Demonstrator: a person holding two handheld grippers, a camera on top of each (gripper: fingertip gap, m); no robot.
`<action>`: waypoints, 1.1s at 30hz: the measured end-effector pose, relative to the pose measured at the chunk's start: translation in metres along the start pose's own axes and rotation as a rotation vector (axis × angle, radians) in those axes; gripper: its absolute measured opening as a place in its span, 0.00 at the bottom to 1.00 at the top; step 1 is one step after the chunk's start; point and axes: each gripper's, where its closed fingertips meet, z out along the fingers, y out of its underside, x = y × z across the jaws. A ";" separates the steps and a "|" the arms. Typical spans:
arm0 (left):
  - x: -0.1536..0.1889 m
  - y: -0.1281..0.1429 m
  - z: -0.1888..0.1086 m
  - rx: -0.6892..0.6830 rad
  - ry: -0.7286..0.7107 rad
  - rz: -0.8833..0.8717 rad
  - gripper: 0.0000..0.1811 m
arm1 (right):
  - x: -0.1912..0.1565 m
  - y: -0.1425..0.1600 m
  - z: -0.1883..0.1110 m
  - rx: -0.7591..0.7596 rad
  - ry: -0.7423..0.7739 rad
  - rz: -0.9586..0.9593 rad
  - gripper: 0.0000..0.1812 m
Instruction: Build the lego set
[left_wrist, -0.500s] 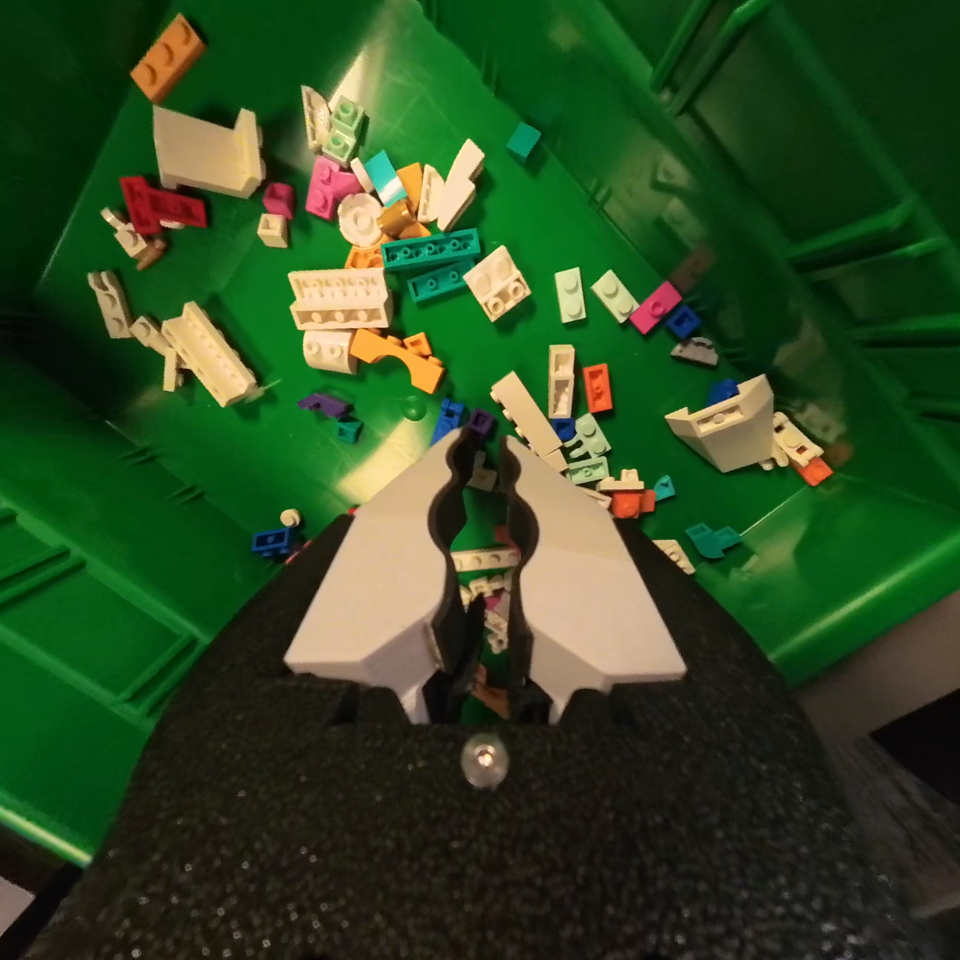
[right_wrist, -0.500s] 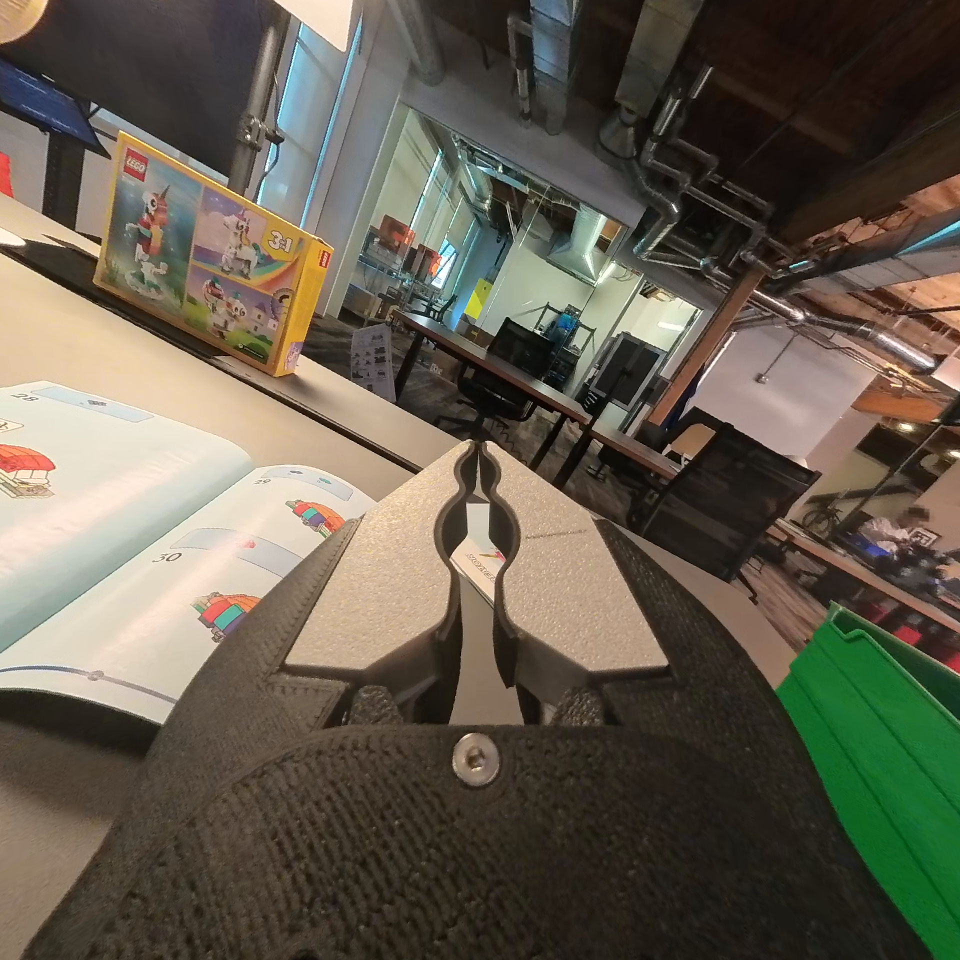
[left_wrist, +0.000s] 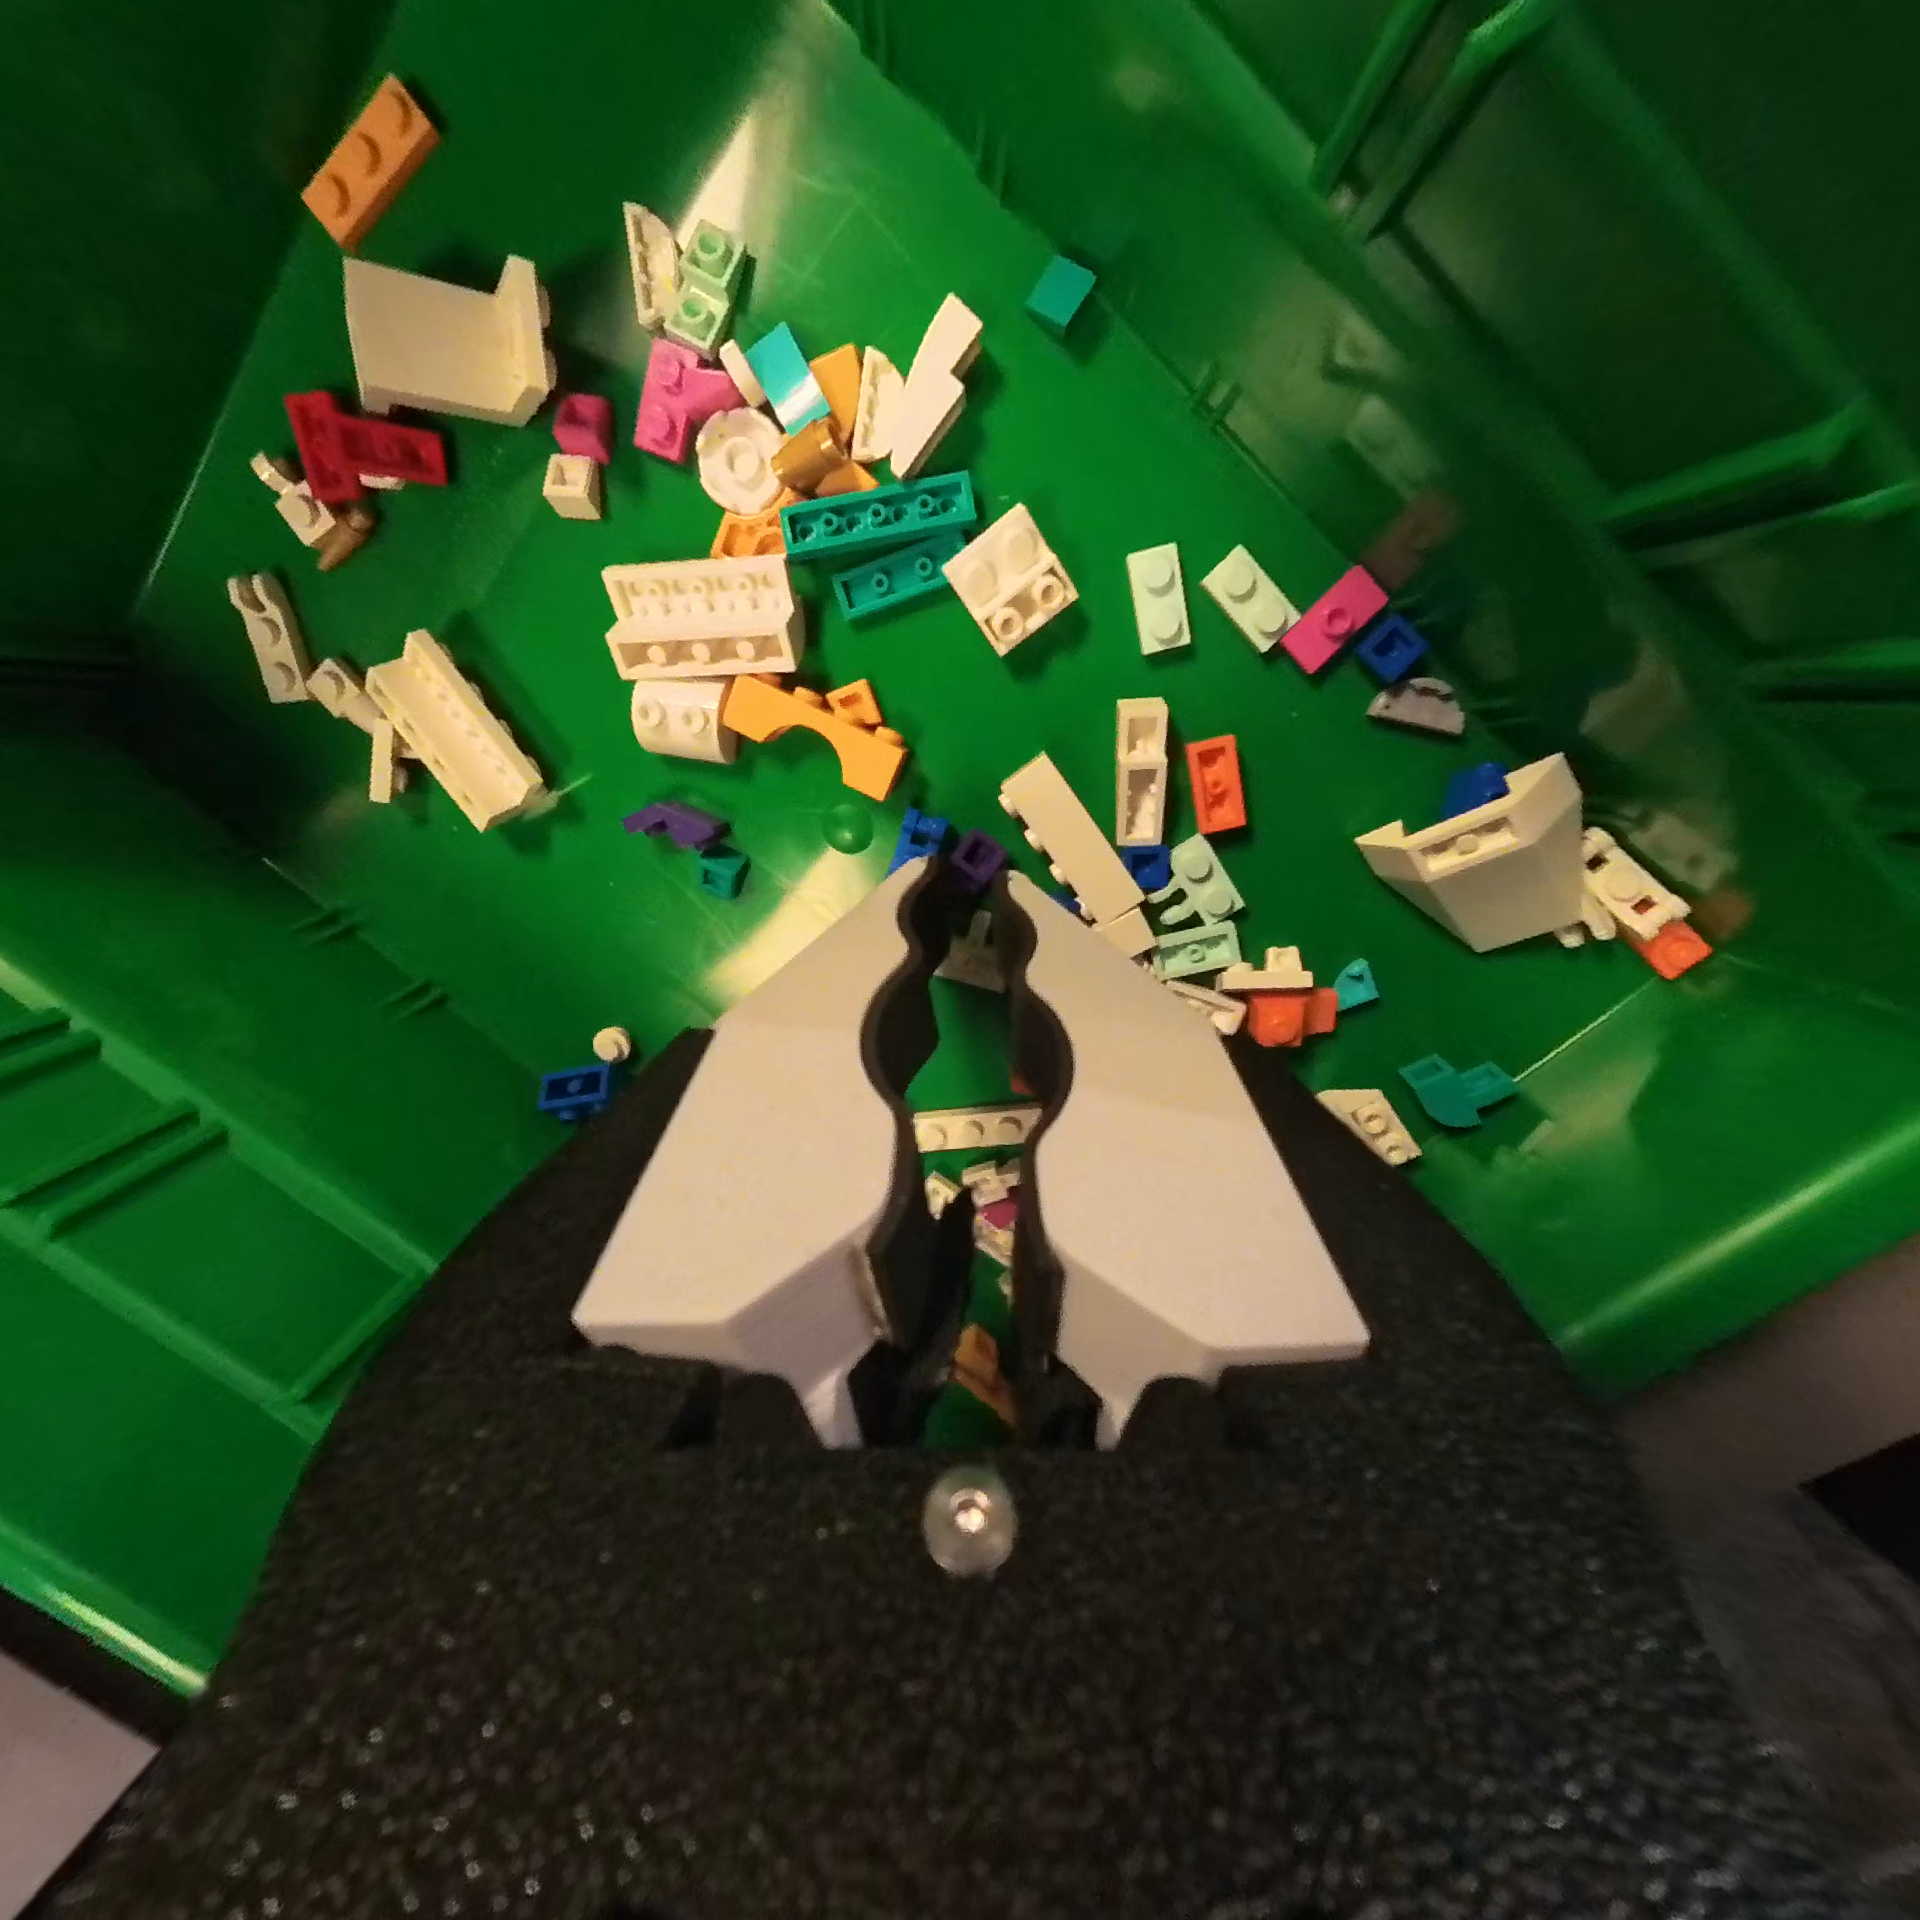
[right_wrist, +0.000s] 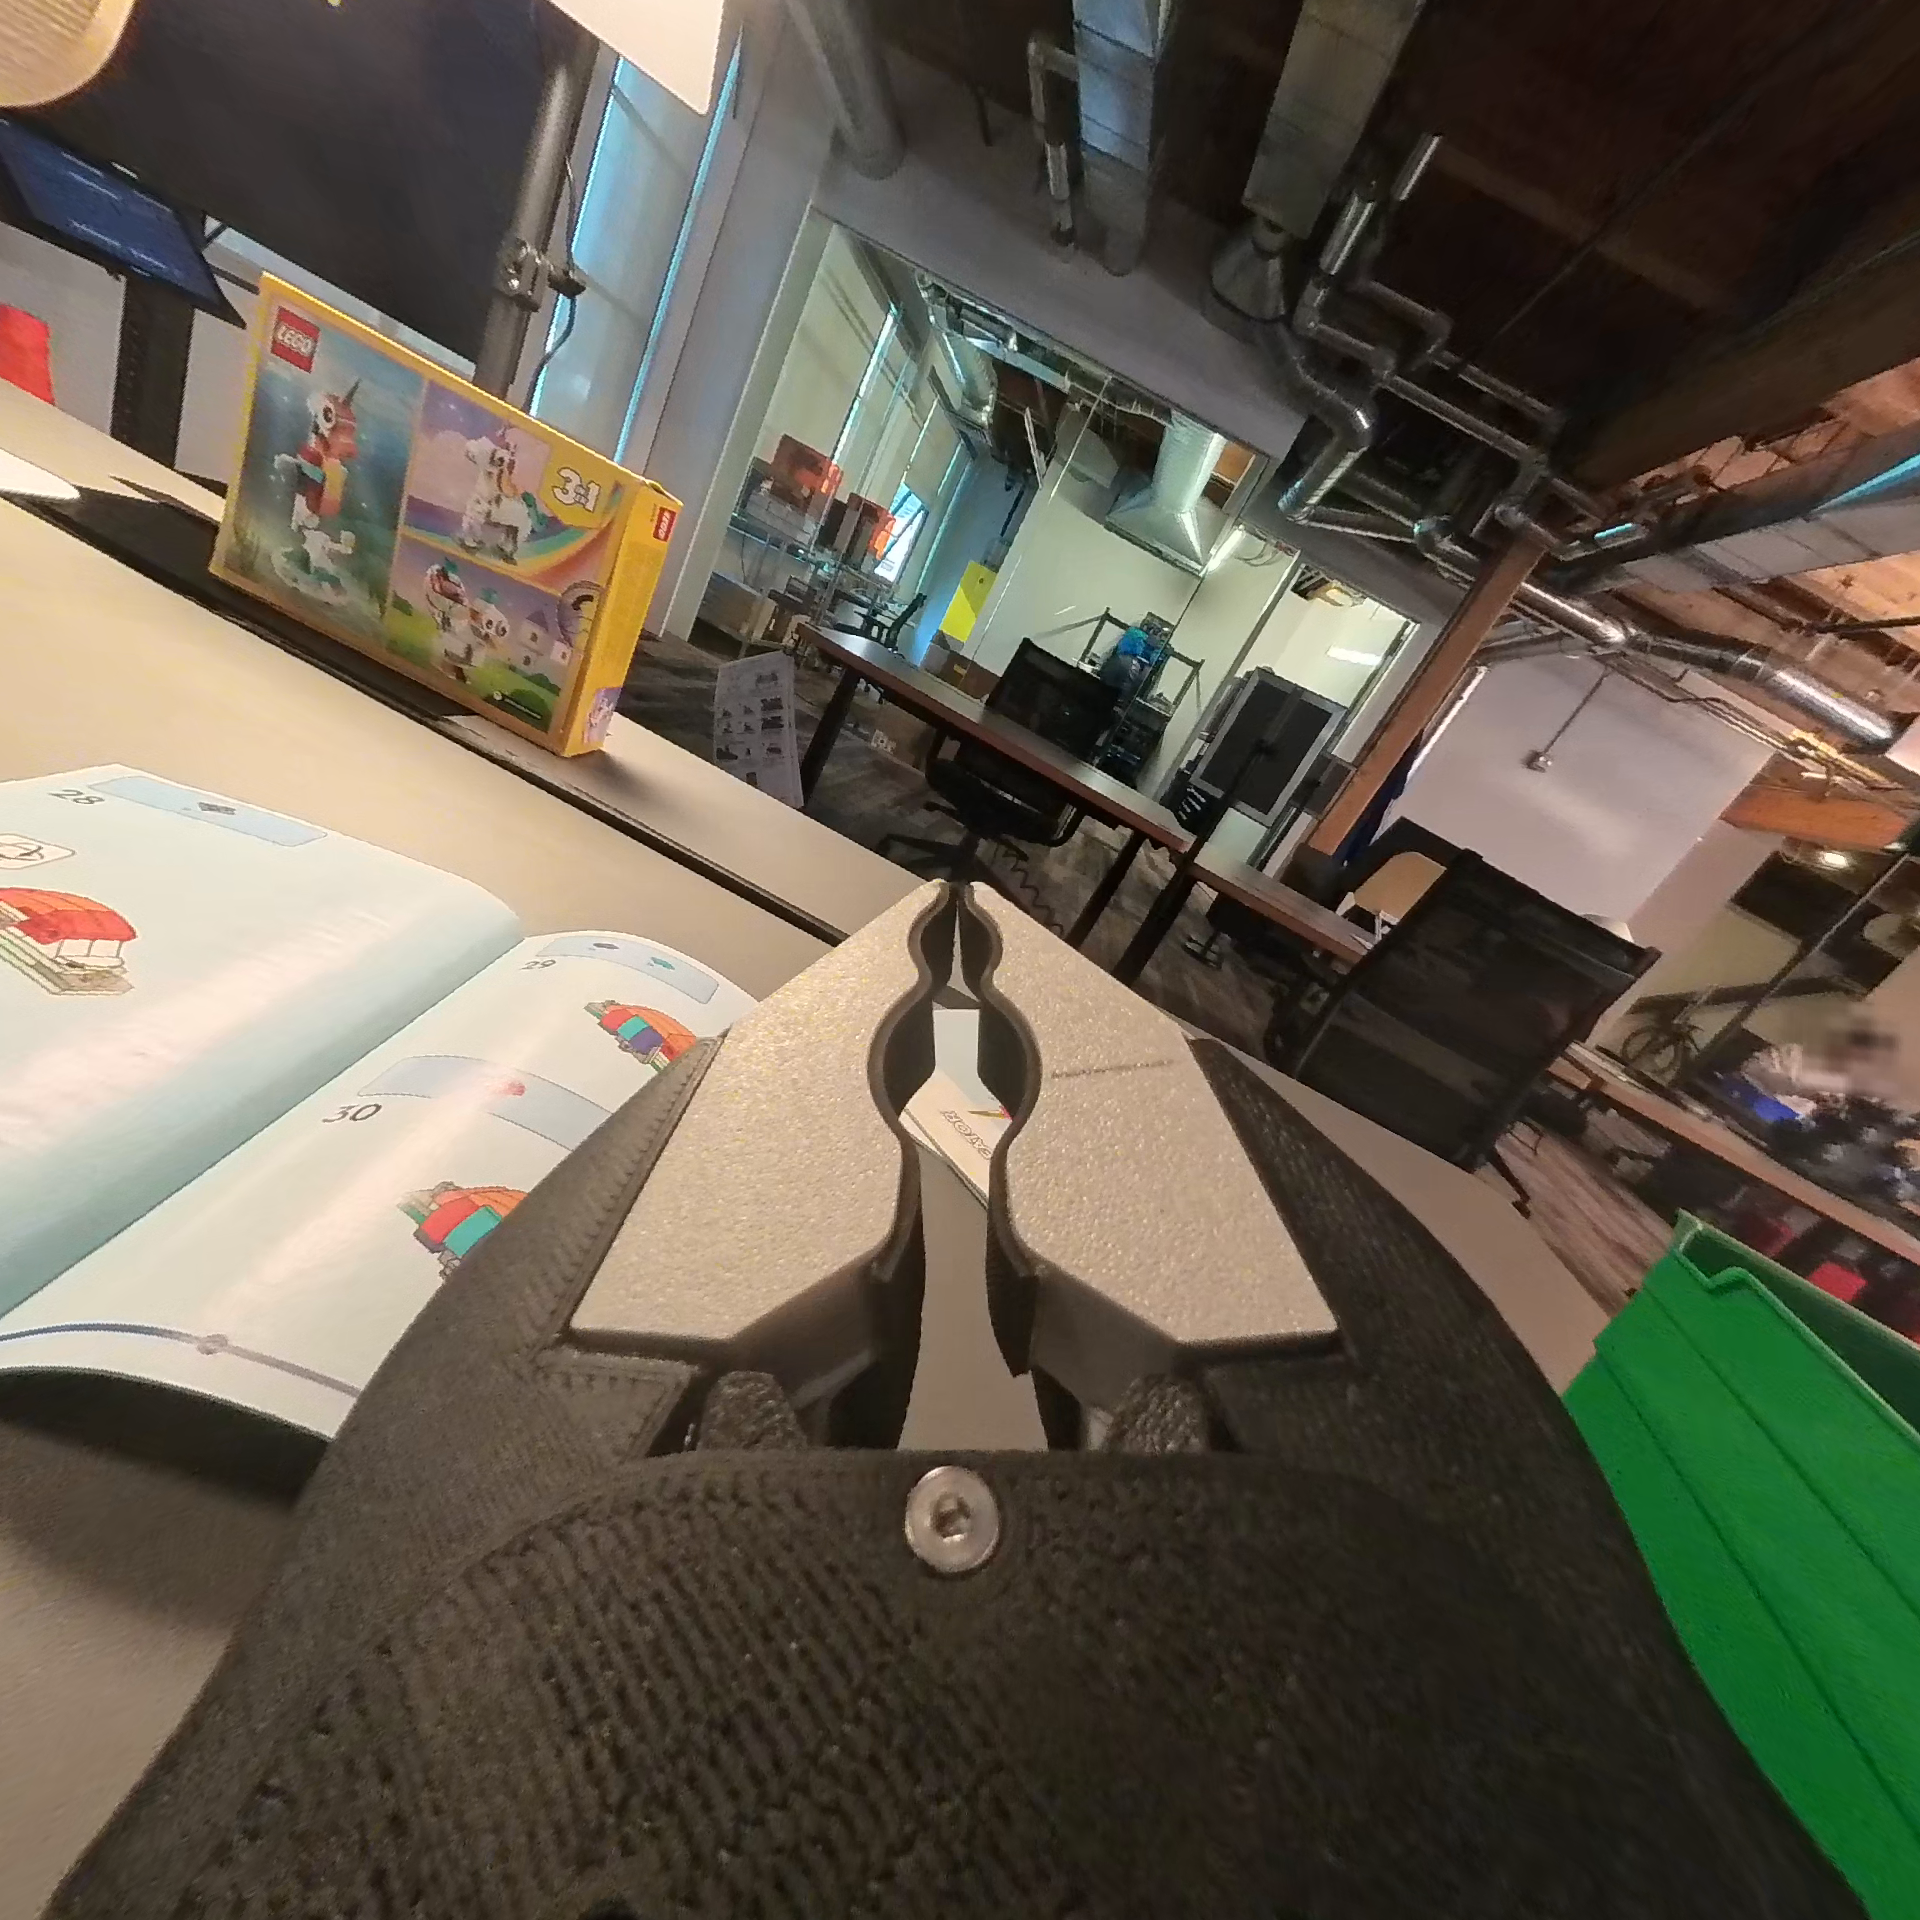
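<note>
My left gripper (left_wrist: 968, 875) points down into the green bin (left_wrist: 312, 1143), over many loose lego pieces. Its jaws stand a narrow gap apart, with a small purple brick (left_wrist: 977, 857) at the tips between them; I cannot see the fingers pressing on it. A long white brick (left_wrist: 1070, 836) and a blue piece (left_wrist: 920, 831) lie right beside the tips. My right gripper (right_wrist: 956, 902) is shut and empty, low over the grey table (right_wrist: 156, 665). The open instruction booklet (right_wrist: 260, 1039) lies to its left.
The lego box (right_wrist: 436, 530) stands at the table's far side. The bin's corner (right_wrist: 1766, 1455) shows at the right of the right wrist view. In the bin lie white, teal, orange and pink pieces; a big white slope piece (left_wrist: 1496, 868) lies at the right. The tips of one gripper are about 55 cm away from the tips of the other. It is some 8 cm from my left tips to the big white slope piece (left_wrist: 1496, 868).
The left gripper's jaws have narrowed slightly around the purple brick, and the bin contents have shifted a little in view. The right gripper has tilted slightly; it stays shut.
</note>
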 end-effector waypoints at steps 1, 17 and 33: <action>0.000 0.000 0.000 -0.003 -0.007 0.013 0.03 | 0.000 0.000 0.000 0.000 0.000 0.000 0.00; -0.005 -0.005 -0.016 -0.028 -0.187 0.176 0.00 | -0.001 0.000 0.000 0.000 -0.007 0.011 0.00; -0.006 -0.003 0.001 0.011 -0.023 -0.099 0.09 | -0.005 -0.002 0.000 0.008 -0.029 0.007 0.00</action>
